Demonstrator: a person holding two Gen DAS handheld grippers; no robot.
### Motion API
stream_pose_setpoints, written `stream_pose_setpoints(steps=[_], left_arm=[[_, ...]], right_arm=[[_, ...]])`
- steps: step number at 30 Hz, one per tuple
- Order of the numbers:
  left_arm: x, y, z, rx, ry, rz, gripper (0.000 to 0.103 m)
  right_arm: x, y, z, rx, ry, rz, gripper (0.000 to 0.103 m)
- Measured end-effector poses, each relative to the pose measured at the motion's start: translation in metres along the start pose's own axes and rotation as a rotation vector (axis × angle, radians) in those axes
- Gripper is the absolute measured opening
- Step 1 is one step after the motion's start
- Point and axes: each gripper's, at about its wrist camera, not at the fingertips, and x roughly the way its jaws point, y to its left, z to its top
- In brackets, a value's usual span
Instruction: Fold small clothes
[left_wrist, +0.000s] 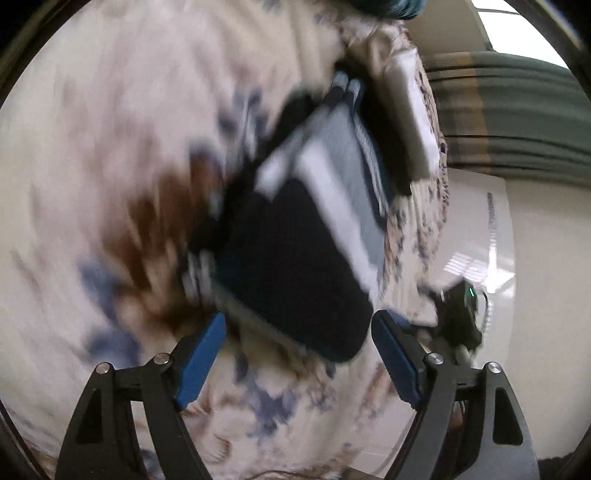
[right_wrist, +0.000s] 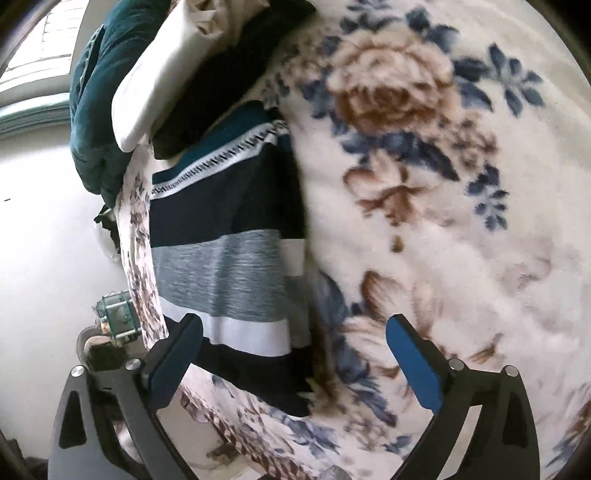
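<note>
A striped garment (right_wrist: 225, 258) is laid folded on a floral blanket (right_wrist: 424, 229). The left hand-held gripper (left_wrist: 299, 354) and right hand-held gripper (right_wrist: 295, 354) are both held spread wide above it, with nothing pinched.

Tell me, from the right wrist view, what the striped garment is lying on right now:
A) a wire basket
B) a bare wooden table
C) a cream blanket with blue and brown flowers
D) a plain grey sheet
C: the striped garment lies flat on the cream floral blanket, whose blue and brown flowers show all around it; the right gripper stands open over it, holding nothing.
</note>
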Motion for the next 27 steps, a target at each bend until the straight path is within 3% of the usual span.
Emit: stream_pose_setpoints(steps=[4, 8, 13, 15, 16, 17, 18, 19, 22, 25, 27], left_arm=[[0.044, 0.015, -0.006, -0.076, -0.048, -0.115, 0.080], [0.082, 0.022, 0.011, -0.083, -0.134, -0.103, 0.080], [0.081, 0.015, 0.023, -0.149, -0.260, -0.104, 0.082], [0.076, 0.012, 0.030, -0.172, -0.306, -0.115, 0.081], [0.074, 0.012, 0.035, -0.186, -0.328, -0.123, 0.073], [0.070, 0.012, 0.040, -0.196, -0.347, -0.133, 0.056], [0.069, 0.013, 0.048, -0.199, -0.357, -0.140, 0.049], [0.066, 0.010, 0.054, -0.193, -0.358, -0.140, 0.043], [0.049, -0.004, 0.074, -0.123, -0.345, -0.130, 0.039], [0.026, -0.016, 0.094, -0.034, -0.300, -0.118, 0.038], [0.015, -0.021, 0.109, 0.054, -0.229, -0.094, 0.038]], right_arm=[[0.033, 0.003, 0.030, -0.038, 0.046, 0.069, 0.101], [0.080, 0.011, 0.074, -0.075, 0.077, 0.147, 0.101], [0.105, 0.029, 0.104, -0.096, 0.076, 0.238, 0.101], [0.105, 0.040, 0.106, -0.113, 0.059, 0.300, 0.089], [0.108, 0.044, 0.107, -0.110, 0.042, 0.294, 0.080], [0.114, 0.044, 0.107, -0.097, 0.022, 0.266, 0.070], [0.119, 0.043, 0.107, -0.087, 0.015, 0.235, 0.044], [0.123, 0.041, 0.106, -0.071, 0.005, 0.217, 0.030], [0.119, 0.038, 0.091, -0.044, -0.054, 0.237, 0.017], [0.098, 0.041, 0.064, -0.018, -0.121, 0.241, 0.015], [0.081, 0.039, 0.032, 0.020, -0.161, 0.243, 0.015]])
